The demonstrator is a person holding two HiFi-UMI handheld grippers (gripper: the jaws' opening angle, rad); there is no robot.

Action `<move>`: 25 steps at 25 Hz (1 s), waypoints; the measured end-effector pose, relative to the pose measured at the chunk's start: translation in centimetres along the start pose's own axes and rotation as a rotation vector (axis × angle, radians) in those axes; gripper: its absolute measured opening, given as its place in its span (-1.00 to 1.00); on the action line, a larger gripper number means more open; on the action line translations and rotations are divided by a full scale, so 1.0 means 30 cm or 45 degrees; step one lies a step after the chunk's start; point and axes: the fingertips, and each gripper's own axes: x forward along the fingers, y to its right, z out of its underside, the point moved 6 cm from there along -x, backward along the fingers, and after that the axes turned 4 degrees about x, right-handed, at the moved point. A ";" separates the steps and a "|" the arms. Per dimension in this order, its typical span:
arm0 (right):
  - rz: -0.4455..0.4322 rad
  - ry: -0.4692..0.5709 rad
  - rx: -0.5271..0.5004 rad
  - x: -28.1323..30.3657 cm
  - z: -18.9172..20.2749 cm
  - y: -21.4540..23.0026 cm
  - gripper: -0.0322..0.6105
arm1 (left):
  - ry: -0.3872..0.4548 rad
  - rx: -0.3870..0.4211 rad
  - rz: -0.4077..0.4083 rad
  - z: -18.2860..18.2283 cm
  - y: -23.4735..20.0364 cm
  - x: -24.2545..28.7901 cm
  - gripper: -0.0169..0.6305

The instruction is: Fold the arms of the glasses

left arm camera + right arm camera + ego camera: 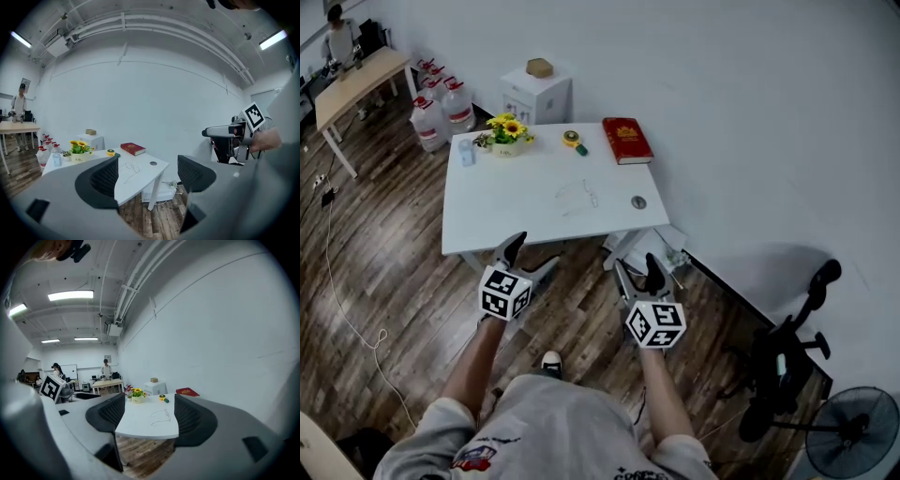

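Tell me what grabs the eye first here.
A white table stands near the wall, with thin wire glasses lying arms-out near its middle and a red book at its far right corner. Short of it, the left gripper and right gripper hang over the wood floor, fingers apart and empty.

The person wears a light grey short-sleeved T-shirt (546,417) with a small red-and-blue print (474,457) near one sleeve and dark lettering (642,474) near the other. One black-and-white shoe (550,362) shows beyond the shirt's hem. The left tongs (532,255) and the right tongs (637,269) look alike. Each has a smooth pale grey shell that broadens into two rounded jaws, and each jaw is lined with black pads (107,177) of fine ribbed texture. A small dark rectangular slot (37,209) marks the shell. Behind the jaws sit the left cube (505,292) and the right cube (655,323), white, with black square markers on their faces.
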 end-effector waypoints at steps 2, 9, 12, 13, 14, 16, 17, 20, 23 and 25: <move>-0.002 0.002 0.024 0.058 -0.006 0.042 0.10 | -0.012 0.004 0.000 -0.012 -0.031 0.059 0.25; -0.044 -0.018 0.114 0.263 0.005 0.165 0.08 | -0.081 0.012 -0.047 -0.014 -0.147 0.208 0.25; -0.086 -0.029 0.153 0.374 -0.002 0.226 0.04 | -0.102 -0.002 -0.091 -0.014 -0.199 0.268 0.25; -0.102 -0.027 0.158 0.419 -0.012 0.243 0.04 | -0.103 -0.007 -0.110 -0.018 -0.223 0.289 0.25; -0.121 -0.026 0.158 0.467 -0.024 0.258 0.05 | -0.100 -0.014 -0.130 -0.022 -0.249 0.311 0.25; -0.171 -0.030 0.152 0.568 -0.049 0.288 0.05 | -0.089 -0.031 -0.178 -0.034 -0.299 0.356 0.25; -0.201 -0.034 0.149 0.622 -0.060 0.305 0.05 | -0.083 -0.040 -0.206 -0.043 -0.324 0.381 0.25; -0.285 -0.053 0.142 0.810 -0.091 0.357 0.05 | -0.070 -0.058 -0.280 -0.075 -0.407 0.472 0.25; -0.367 -0.099 0.143 1.019 -0.091 0.405 0.05 | -0.080 -0.057 -0.347 -0.072 -0.488 0.573 0.25; -0.438 -0.132 0.136 1.157 -0.094 0.425 0.05 | -0.084 -0.071 -0.413 -0.075 -0.546 0.633 0.25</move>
